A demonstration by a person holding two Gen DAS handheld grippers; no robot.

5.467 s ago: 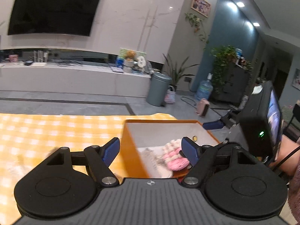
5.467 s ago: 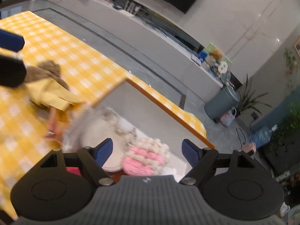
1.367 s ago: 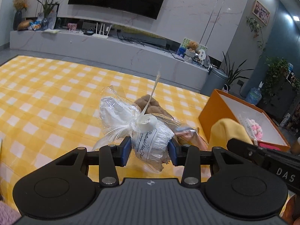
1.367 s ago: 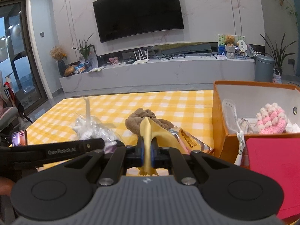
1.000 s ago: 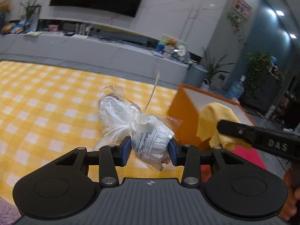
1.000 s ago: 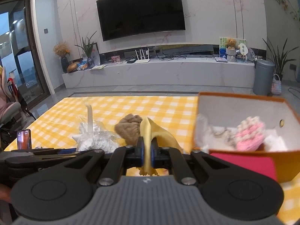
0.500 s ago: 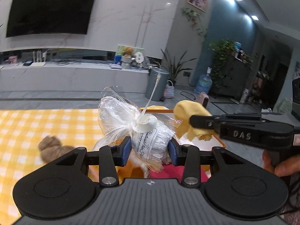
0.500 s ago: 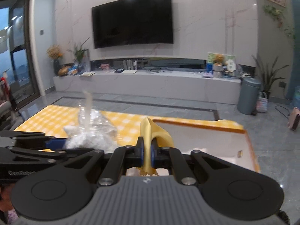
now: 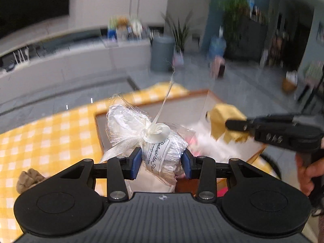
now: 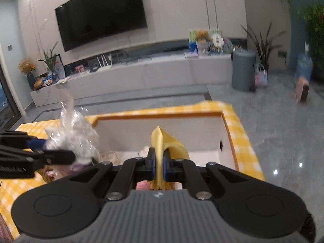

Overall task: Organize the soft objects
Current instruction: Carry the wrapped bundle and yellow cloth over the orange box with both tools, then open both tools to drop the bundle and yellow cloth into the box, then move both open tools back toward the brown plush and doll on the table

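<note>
- Above the orange box (image 9: 202, 98), my left gripper (image 9: 161, 163) holds the clear-wrapped white bundle (image 9: 145, 133); its blue pads press on both sides, jaws about half apart.
- My right gripper (image 10: 159, 167) is fully closed on the yellow cloth (image 10: 168, 141), which hangs over the box interior.
- On the yellow checked tablecloth (image 9: 50, 131), a brown soft item (image 9: 28, 179) lies left of the box.
- Inside the box I see pink and white things, too blurred to name.

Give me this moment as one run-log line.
left gripper: shut on plastic bundle | right gripper: shut on yellow cloth | both over orange box | brown plush on table
</note>
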